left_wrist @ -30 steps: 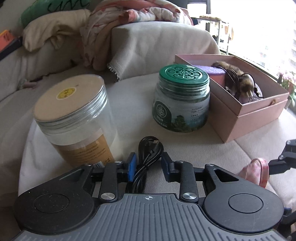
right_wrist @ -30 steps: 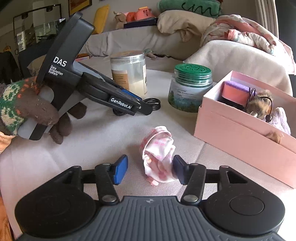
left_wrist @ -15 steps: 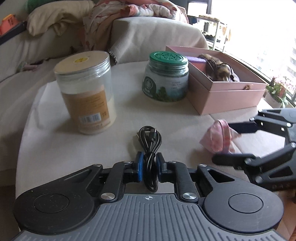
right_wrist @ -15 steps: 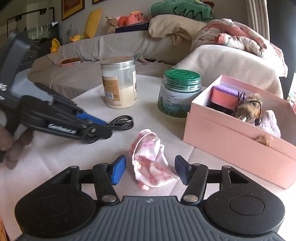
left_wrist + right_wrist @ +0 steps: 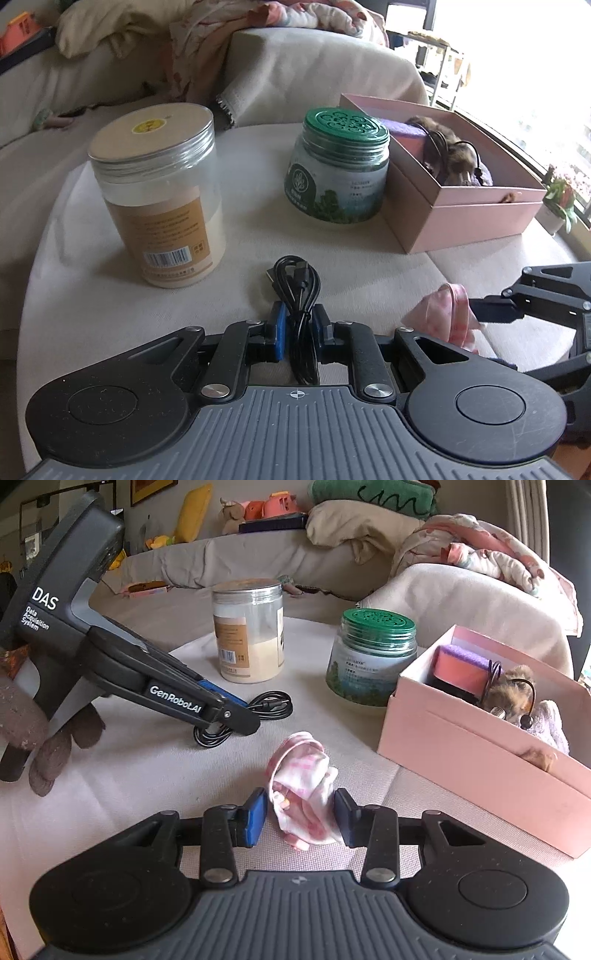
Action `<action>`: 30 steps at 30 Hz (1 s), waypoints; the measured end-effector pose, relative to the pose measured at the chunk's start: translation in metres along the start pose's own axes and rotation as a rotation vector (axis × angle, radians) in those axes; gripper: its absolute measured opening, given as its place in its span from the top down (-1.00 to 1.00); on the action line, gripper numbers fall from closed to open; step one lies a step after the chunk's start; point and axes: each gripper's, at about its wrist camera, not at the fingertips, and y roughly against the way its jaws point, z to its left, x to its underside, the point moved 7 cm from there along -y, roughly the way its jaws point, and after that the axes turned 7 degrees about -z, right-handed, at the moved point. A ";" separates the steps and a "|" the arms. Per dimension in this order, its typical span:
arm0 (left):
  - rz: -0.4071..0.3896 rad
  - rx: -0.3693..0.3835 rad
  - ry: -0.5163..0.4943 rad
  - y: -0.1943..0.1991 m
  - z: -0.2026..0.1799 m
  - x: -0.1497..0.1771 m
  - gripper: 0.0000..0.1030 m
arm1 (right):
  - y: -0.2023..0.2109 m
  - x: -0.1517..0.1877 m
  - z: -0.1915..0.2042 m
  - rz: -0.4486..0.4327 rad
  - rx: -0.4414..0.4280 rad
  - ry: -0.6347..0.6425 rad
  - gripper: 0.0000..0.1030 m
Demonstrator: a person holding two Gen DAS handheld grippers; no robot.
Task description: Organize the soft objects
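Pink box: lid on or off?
Off. The pink box is open-topped, showing a purple-and-orange sponge and furry items inside; no lid visible.

A: I log the left gripper low over the near table, pitched down and forward, blue pads pressed against a black cable.

B: And the right?

A: I log the right gripper level, fingers part-closed around a pink cloth, right pad touching. A gloved hand holds the left unit's handle.

Window glare, fisheye edges, perhaps slightly soft.
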 end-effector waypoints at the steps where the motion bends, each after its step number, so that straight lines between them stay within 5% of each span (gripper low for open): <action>1: -0.006 -0.003 0.003 0.000 0.000 0.000 0.64 | 0.000 0.000 0.000 -0.001 0.000 -0.001 0.23; 9: -0.038 -0.002 -0.001 0.000 -0.001 0.002 0.64 | 0.001 0.001 0.000 -0.009 0.003 -0.006 0.23; 14: -0.061 -0.006 -0.016 0.003 -0.001 0.003 0.66 | 0.003 -0.002 -0.001 0.019 0.008 -0.014 0.77; 22: -0.061 -0.011 -0.020 0.010 -0.011 0.009 0.67 | 0.053 -0.027 0.006 -0.068 -0.007 -0.032 0.78; 30: -0.112 0.131 -0.036 0.061 -0.054 0.024 0.68 | 0.125 -0.040 -0.005 -0.160 0.040 -0.012 0.78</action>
